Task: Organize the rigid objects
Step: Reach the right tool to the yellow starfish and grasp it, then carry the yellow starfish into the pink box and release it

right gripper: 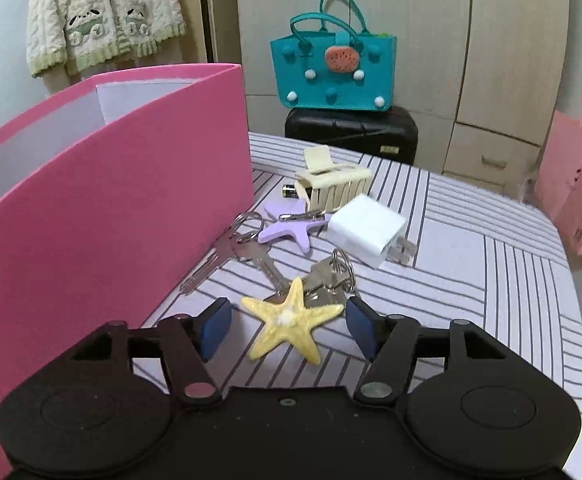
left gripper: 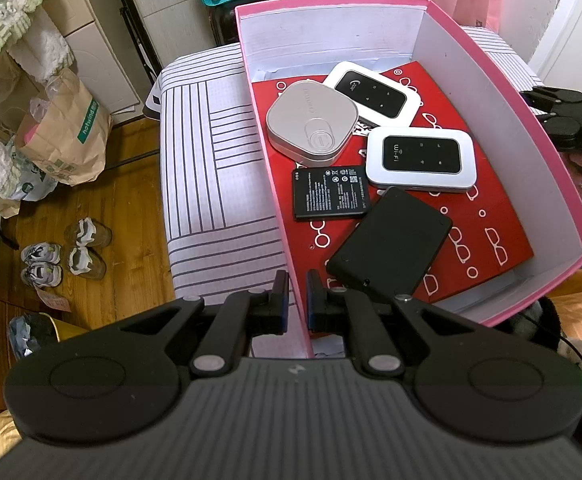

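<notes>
Starfish (right gripper: 289,320), yellow, on tabletop (right gripper: 471,280) beside box (right gripper: 131,216), between apart pads of right claw (right gripper: 287,330), untouched. Pick step; next: close, lift into box. Left claw (left gripper: 297,300) clamped on box wall.

Two Wi-Fi routers (left gripper: 420,160), two starfish (right gripper: 289,322), two key bunches (right gripper: 331,276), one charger (right gripper: 365,230), one box (left gripper: 531,152).
</notes>
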